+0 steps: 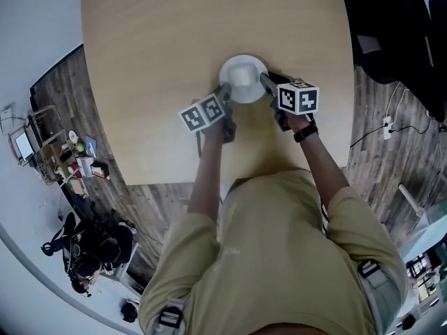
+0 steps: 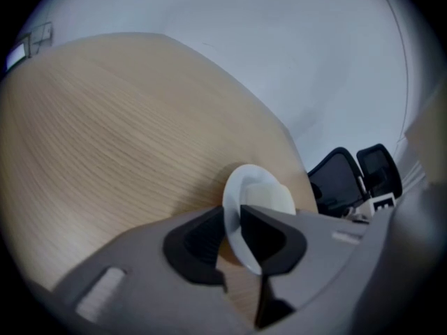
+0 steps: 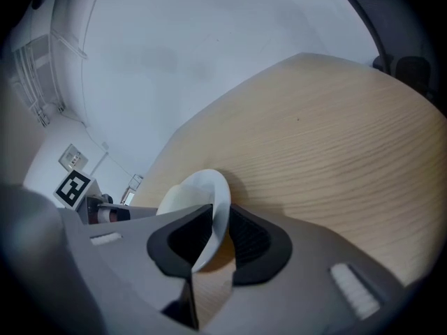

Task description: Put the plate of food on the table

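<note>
Left gripper (image 2: 232,222): its jaws stood part-way closed on the plate's (image 1: 243,79) left rim. The pads lay against the rim on both sides, with no gap that could be seen.
Right gripper (image 3: 213,229): it was set the same way on the right rim, with the rim sandwiched between the pads.
Plate: it was held from both sides and looked level. It was in the middle of the worktop (image 1: 160,33), well in from the near edge. It seemed to rest on the wood, though no view showed the underside clearly.
Food (image 2: 269,197): a pale lump sat in the plate's middle, clear of both pairs of jaws.
Step in hand: the judgement was that the plate was being set down and let go.
Doing it well: make sure the base is flat on the worktop first. Then ease both pairs of jaws apart together, so neither side tips or drags the rim. Draw each gripper straight back toward the near edge, low and slow, without nudging the plate farther away.
Risk: if one side lets go first, the plate could tilt and the food could slide.
</note>
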